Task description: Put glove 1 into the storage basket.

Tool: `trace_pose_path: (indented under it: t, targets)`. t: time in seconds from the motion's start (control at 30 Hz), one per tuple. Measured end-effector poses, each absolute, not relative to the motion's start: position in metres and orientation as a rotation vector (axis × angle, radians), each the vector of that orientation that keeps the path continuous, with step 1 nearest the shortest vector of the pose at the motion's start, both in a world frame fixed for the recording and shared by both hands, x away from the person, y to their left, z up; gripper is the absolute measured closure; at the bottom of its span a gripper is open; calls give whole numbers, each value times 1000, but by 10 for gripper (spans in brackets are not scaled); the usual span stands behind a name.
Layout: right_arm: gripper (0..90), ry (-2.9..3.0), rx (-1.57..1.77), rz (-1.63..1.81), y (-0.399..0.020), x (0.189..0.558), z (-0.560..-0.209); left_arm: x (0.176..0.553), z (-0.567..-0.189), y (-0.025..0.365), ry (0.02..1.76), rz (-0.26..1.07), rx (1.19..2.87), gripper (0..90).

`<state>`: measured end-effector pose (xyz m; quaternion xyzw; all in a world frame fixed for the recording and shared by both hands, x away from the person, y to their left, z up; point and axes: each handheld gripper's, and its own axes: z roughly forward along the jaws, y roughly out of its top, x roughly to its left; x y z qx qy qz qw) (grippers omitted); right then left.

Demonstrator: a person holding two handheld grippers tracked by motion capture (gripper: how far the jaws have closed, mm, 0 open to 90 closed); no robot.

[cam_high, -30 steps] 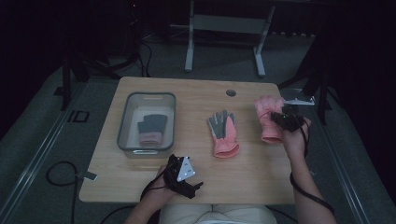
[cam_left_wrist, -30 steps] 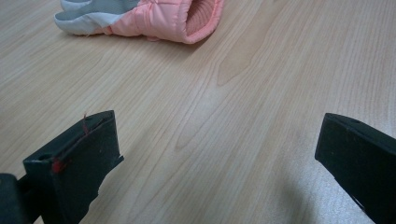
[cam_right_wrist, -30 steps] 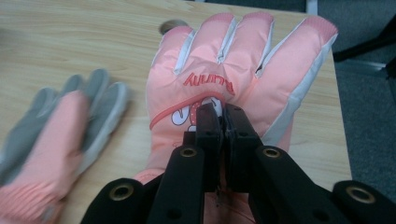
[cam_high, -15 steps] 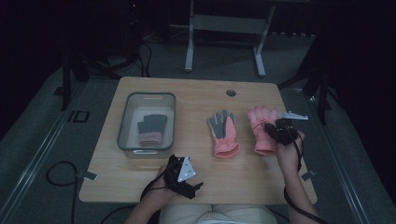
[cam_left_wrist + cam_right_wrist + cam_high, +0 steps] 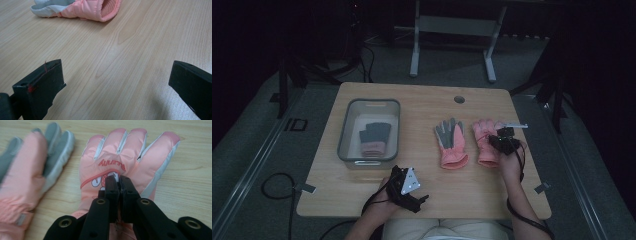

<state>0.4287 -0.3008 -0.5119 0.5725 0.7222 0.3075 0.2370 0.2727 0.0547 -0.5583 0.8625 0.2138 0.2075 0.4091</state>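
Observation:
A pink glove (image 5: 484,136) with a cartoon print (image 5: 132,150) lies back up on the wooden table (image 5: 422,105), fingers pointing away from me. My right gripper (image 5: 499,142) is shut on a pinch of its fabric near the print (image 5: 120,181). To its left lies a second pink glove (image 5: 451,142), grey palm up (image 5: 27,162). My left gripper (image 5: 418,200) rests near the table's front edge, jaws wide open (image 5: 117,75) with bare wood between them. The second glove's cuff (image 5: 87,10) lies farther off in the left gripper view.
A clear plastic bin (image 5: 346,131) stands on the left of the table and holds another glove with grey fingers (image 5: 374,139). A round cable hole (image 5: 459,99) sits near the far edge. Cables trail on the floor at the left.
My right gripper has come down and to the left with the printed pink glove, which now lies flat beside the grey-palmed one. The left gripper has not moved.

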Motion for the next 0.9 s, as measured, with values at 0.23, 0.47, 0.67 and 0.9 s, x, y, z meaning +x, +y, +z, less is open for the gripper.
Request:
trace_pose_path:
  t: [0.23,0.47,0.67,0.9]
  targets:
    - [817,2000,1548,824,-298,434,-523,273,-559,54,535,524,2173,0]
    - [697,2034,1496,849,-300,430,-509,273,-559,55,533,523,2180,0]
    - [662,2131,1349,831,-302,430,-501,273,-559,54,526,524,2184,0]
    - [607,2189,1333,825,-307,432,-512,274,-559,54,532,522,2188,0]
